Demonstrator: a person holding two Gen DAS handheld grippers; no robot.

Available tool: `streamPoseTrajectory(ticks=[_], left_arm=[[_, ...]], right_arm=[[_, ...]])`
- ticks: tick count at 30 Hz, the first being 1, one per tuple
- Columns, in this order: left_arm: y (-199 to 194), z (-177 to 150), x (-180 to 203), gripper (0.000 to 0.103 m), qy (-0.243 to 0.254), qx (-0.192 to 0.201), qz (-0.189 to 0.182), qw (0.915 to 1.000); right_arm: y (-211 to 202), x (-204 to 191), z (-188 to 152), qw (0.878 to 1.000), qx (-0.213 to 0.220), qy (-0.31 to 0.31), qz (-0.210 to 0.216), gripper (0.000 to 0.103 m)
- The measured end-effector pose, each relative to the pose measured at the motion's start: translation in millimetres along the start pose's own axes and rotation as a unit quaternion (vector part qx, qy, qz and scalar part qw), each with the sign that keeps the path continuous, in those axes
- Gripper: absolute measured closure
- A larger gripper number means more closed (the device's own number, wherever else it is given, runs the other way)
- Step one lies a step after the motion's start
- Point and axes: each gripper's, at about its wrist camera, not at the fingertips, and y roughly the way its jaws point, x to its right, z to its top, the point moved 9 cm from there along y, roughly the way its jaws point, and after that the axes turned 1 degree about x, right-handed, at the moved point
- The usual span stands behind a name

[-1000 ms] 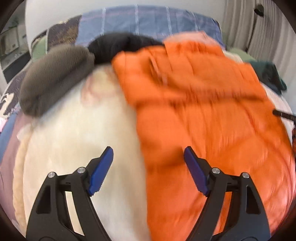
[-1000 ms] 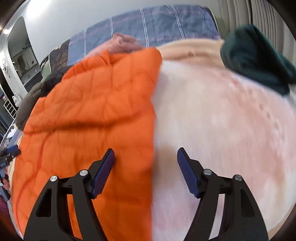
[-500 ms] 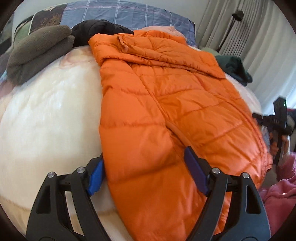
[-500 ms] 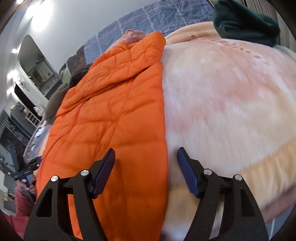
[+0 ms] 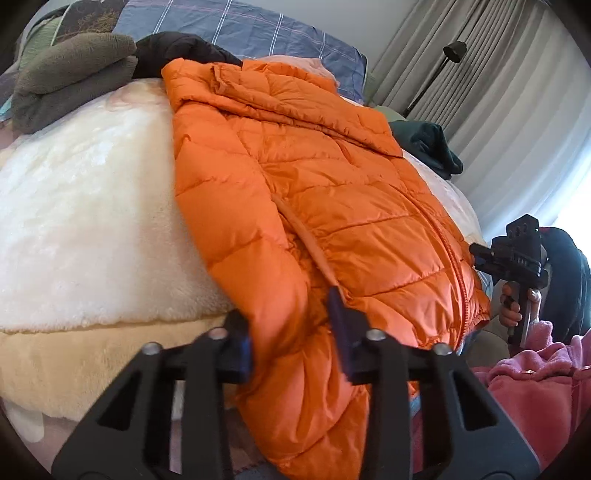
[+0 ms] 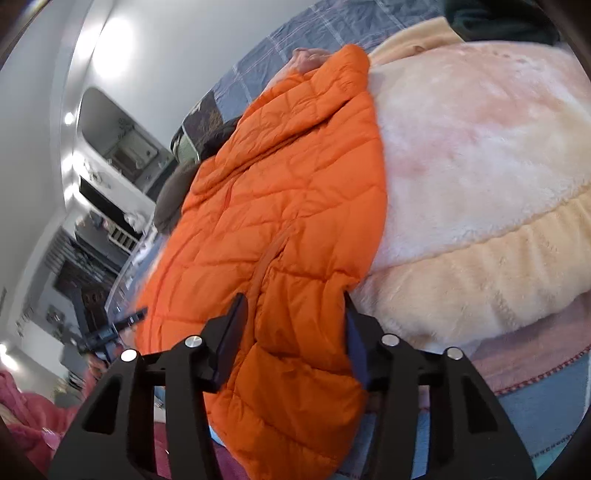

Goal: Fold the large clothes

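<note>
An orange quilted puffer jacket [image 5: 325, 192] lies lengthwise on a cream fleece blanket [image 5: 85, 221], its hem hanging over the bed's near edge. My left gripper [image 5: 291, 332] has its jaws partly closed around the hem's left corner, fabric bunched between them. My right gripper [image 6: 291, 328] has its jaws partly closed around the hem's right corner of the jacket [image 6: 288, 206]. The right gripper also shows in the left wrist view [image 5: 480, 254], and the left gripper in the right wrist view [image 6: 136, 315].
Folded brown [image 5: 70, 77] and black [image 5: 177, 51] garments sit at the far left. A dark green garment [image 5: 428, 144] lies at the far right. A plaid pillow [image 5: 240, 26] is at the head. Grey curtains [image 5: 498, 92] hang at the right. Pink clothing [image 5: 535, 387] is near me.
Both grippers drew back from over the bed to its near edge and down to the jacket's hem. Their jaws narrowed from wide open onto the hem corners.
</note>
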Motion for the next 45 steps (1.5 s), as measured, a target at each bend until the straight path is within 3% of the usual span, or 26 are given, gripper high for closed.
streamPoseTrajectory(ticks=[2, 4, 5, 6, 8, 12, 17, 21, 24, 27, 30, 34, 38, 45], left_arm=[[-4, 0, 2, 0.082, 0.002, 0.006, 0.002, 1.0], [-10, 3, 0, 0.092, -0.001, 0.021, 0.005, 0.9998], [-13, 8, -1, 0.095, -0.006, 0.03, 0.001, 0.9995], [-16, 15, 0, 0.096, -0.012, 0.043, -0.006, 0.999], [-26, 35, 9, 0.097, -0.004, 0.072, -0.016, 0.9973], [-62, 74, 41, 0.097, 0.042, 0.138, -0.006, 0.9895], [-133, 108, 61, 0.097, 0.048, 0.237, -0.013, 0.9702], [-165, 119, 68, 0.096, 0.058, 0.284, -0.01, 0.957], [-162, 127, 66, 0.095, 0.066, 0.286, 0.008, 0.9558], [-136, 144, 51, 0.092, 0.066, 0.273, 0.041, 0.9589], [-95, 164, 27, 0.089, 0.077, 0.248, 0.095, 0.961], [-17, 183, -11, 0.089, 0.083, 0.194, 0.159, 0.9644], [39, 186, -53, 0.089, 0.062, 0.149, 0.186, 0.9693], [71, 166, -79, 0.084, 0.04, 0.127, 0.182, 0.9743]], right_arm=[[-2, 2, -7, 1.0, -0.013, -0.009, -0.012, 0.055], [-4, 7, -6, 1.0, -0.008, -0.006, -0.019, 0.076], [-6, 12, 2, 1.0, 0.005, 0.003, -0.022, 0.097], [-8, 13, 11, 1.0, 0.019, 0.012, -0.016, 0.099], [-22, 3, 35, 0.998, 0.062, 0.017, 0.012, 0.101], [-61, -31, 74, 0.99, 0.134, -0.02, 0.029, 0.101], [-123, -62, 100, 0.975, 0.214, -0.05, 0.047, 0.101], [-152, -87, 113, 0.959, 0.262, -0.098, 0.043, 0.101], [-144, -91, 129, 0.954, 0.276, -0.12, 0.017, 0.101], [-111, -78, 154, 0.952, 0.273, -0.132, -0.038, 0.101], [-57, -50, 178, 0.952, 0.247, -0.136, -0.12, 0.1], [13, -6, 196, 0.953, 0.203, -0.123, -0.187, 0.1], [50, 20, 189, 0.953, 0.176, -0.121, -0.215, 0.099], [83, 43, 180, 0.963, 0.143, -0.102, -0.206, 0.095]])
